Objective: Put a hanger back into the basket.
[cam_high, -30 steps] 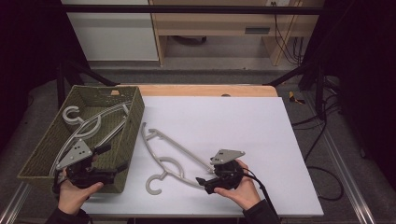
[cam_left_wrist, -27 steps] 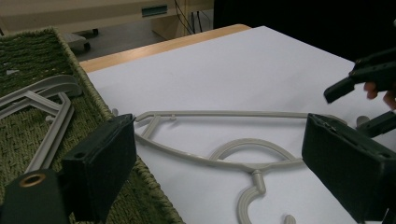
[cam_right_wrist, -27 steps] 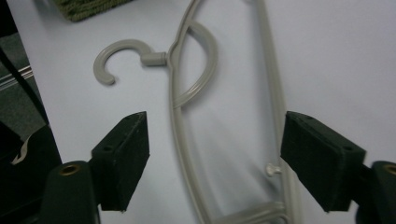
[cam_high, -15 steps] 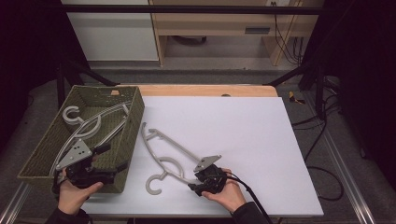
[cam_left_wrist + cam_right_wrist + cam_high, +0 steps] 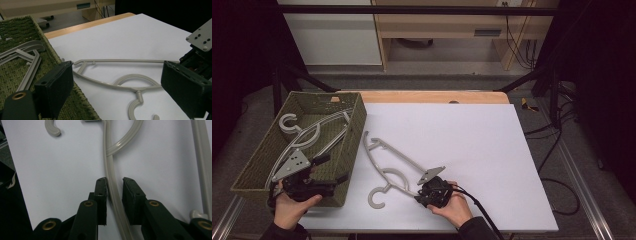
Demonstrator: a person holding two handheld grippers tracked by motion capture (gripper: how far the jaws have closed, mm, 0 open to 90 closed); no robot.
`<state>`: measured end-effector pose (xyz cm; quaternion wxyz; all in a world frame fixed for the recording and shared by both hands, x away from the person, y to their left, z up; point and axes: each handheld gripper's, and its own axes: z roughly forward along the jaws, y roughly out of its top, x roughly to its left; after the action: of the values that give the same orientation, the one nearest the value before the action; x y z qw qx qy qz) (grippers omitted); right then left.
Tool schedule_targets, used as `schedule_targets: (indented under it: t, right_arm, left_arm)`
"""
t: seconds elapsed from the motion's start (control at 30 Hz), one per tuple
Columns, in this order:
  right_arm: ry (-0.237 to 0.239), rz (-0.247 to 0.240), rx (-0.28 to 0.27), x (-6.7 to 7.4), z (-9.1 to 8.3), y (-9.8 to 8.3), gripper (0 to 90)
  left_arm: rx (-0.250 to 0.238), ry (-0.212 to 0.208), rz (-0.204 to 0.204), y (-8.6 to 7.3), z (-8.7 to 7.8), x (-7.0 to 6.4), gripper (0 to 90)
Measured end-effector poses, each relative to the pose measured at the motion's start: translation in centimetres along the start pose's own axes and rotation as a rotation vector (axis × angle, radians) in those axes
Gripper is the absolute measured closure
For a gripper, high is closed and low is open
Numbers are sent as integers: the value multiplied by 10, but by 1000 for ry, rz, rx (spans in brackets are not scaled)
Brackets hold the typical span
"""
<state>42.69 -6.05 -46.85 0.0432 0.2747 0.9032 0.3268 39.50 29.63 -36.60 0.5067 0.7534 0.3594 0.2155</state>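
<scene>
A grey plastic hanger (image 5: 397, 157) lies flat on the white table, its hook toward the front edge. My right gripper (image 5: 419, 196) is low at the hanger's right end. In the right gripper view the hanger's arm (image 5: 110, 165) runs between the jaws of my right gripper (image 5: 114, 181). The jaws have just been closing; one pad touches the arm and a small gap remains at the other. My left gripper (image 5: 334, 169) is held open over the near right corner of the green woven basket (image 5: 357, 125), with nothing between its wide-apart jaws (image 5: 117, 75). Past those jaws lies the hanger (image 5: 120, 60).
Several grey hangers (image 5: 312, 135) lie inside the basket, which stands on the table's left side. A wooden strip (image 5: 432, 96) borders the table's far edge. Cables (image 5: 557, 145) run down the right of the table. The right gripper's grey plate (image 5: 202, 37) shows in the left gripper view.
My right hand has shifted left and come down onto the hanger's right end, and its jaws have narrowed around the arm. The left hand has stayed put.
</scene>
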Motion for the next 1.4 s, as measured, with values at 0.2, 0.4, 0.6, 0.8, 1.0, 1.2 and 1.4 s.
schedule_targets:
  t: [0.2,0.4,0.6,0.8,1.0,1.2,1.4]
  right_arm:
    - [5,3,6,1,0,0,772]
    - [8,28,27,0,-3,0,814]
    - [-13,106,36,-7,-10,-5,817]
    - [-23,111,27,-7,-13,-9,808]
    - [-4,129,46,-10,-27,-17,735]
    - [-8,82,109,-6,-27,-16,711]
    - [-61,56,143,-2,-22,-13,778]
  left_arm:
    - [0,-2,0,0,0,0,108]
    - [-2,-2,-2,0,0,0,110]
    - [-4,-2,1,1,-2,-1,110]
    - [1,-3,5,0,-1,-2,110]
    - [1,-5,6,1,-1,-2,110]
    - [9,-8,10,1,0,-3,110]
    - [13,-9,8,1,0,-3,111]
